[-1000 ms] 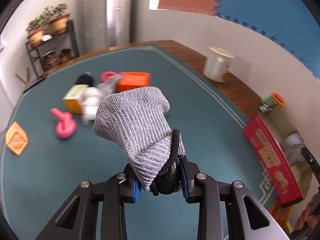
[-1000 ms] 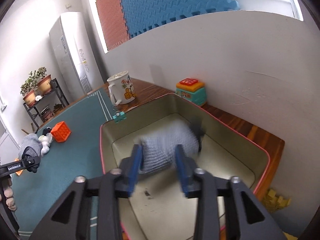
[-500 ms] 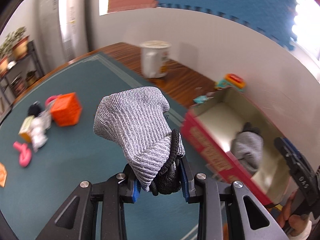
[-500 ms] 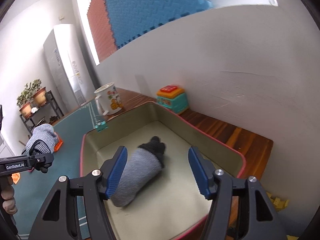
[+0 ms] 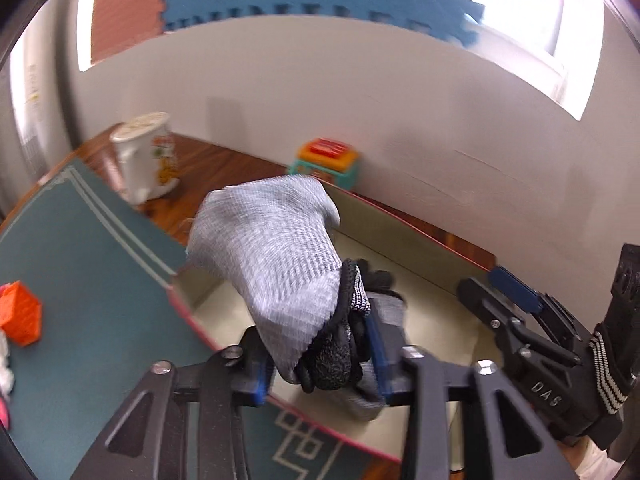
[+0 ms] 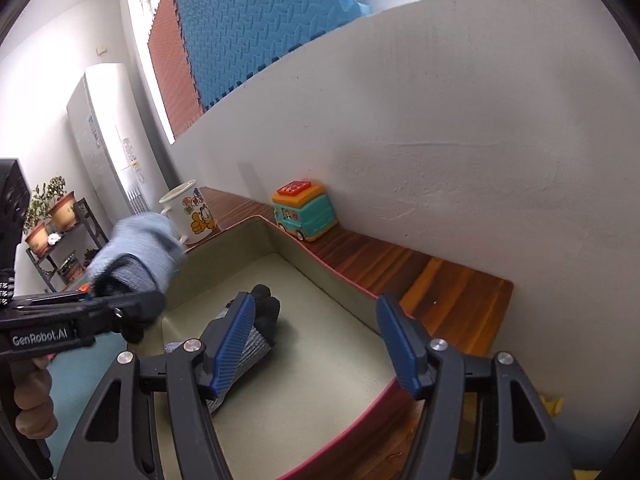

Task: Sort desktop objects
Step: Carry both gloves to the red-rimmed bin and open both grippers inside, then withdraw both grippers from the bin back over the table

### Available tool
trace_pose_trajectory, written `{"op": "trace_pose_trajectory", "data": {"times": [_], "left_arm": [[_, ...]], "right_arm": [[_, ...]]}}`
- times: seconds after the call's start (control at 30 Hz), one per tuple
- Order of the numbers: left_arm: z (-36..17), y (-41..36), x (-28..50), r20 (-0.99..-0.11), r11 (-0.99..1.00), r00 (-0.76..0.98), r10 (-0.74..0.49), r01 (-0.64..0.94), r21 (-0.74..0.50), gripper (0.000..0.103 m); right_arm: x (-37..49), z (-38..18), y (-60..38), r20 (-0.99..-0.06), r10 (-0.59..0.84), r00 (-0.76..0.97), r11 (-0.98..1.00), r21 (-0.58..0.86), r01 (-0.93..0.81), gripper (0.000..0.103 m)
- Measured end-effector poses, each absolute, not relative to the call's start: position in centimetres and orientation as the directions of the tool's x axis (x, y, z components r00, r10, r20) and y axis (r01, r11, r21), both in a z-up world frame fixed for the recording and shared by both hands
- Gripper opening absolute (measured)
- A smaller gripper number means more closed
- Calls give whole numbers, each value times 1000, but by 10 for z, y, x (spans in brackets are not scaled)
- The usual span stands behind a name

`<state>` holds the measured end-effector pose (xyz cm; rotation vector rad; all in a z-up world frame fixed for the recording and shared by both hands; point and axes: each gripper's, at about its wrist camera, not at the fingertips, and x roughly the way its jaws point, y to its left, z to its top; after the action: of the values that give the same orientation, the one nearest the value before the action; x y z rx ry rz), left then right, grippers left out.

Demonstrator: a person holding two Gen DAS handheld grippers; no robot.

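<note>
1. Grey glove (image 5: 276, 256) clenched at its black cuff in left tongs (image 5: 320, 364), long axis pointing away, over near wall of box (image 5: 420, 252)
2. Right tongs (image 6: 316, 344) released, above second glove (image 6: 256, 320) lying in box
3. Right view alone shows that glove whole
</note>
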<state>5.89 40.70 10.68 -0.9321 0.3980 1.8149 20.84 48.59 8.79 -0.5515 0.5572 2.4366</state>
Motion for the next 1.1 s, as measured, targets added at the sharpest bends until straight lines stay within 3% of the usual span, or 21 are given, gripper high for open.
{"op": "trace_pose_trajectory", "data": {"times": [0.17, 0.47, 0.6, 0.73, 1.1], "left_arm": [[107, 409, 62, -743, -440, -222, 632, -892, -108, 57], [110, 382, 54, -737, -481, -256, 625, -870, -106, 57], [110, 361, 53, -738, -509, -280, 613, -855, -99, 61], [109, 334, 44, -736, -559, -321, 596, -824, -93, 62], [85, 214, 3, -786, -751, -426, 448, -656, -73, 62]], "right_arm": [[210, 90, 486, -491, 458, -741, -742, 248, -623, 68], [205, 97, 475, -480, 440, -759, -757, 257, -601, 70], [196, 107, 456, -450, 411, -793, -788, 263, -557, 79], [181, 110, 436, -439, 361, -822, -822, 267, -504, 80], [135, 107, 399, -464, 328, -823, -864, 205, -460, 81]]}}
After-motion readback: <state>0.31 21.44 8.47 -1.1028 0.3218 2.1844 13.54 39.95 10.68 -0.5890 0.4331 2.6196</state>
